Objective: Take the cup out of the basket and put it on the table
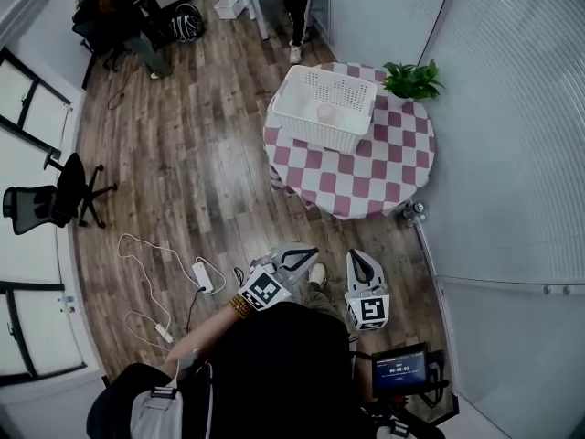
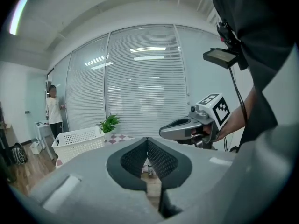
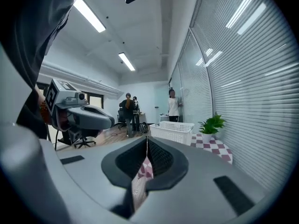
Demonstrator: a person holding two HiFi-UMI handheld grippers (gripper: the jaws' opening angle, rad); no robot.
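A white slotted basket (image 1: 322,108) stands on the round table with a pink-and-white chequered cloth (image 1: 356,176). A pale pink cup (image 1: 326,112) lies inside the basket. Both grippers are held over the wooden floor, well short of the table. My left gripper (image 1: 304,254) and right gripper (image 1: 358,260) point toward it, side by side. Each is shut with nothing between its jaws. The left gripper view shows its closed tips (image 2: 147,140), the basket (image 2: 79,141) and the right gripper (image 2: 164,131). In the right gripper view, the closed tips (image 3: 147,138) aim at the basket (image 3: 175,130). The cup is hidden there.
A potted plant (image 1: 411,80) stands on the table's far right edge. A glass wall with blinds (image 1: 512,154) runs along the right. Cables and a power strip (image 1: 203,277) lie on the floor at left, an office chair (image 1: 55,195) farther left. People (image 1: 297,7) stand at the back.
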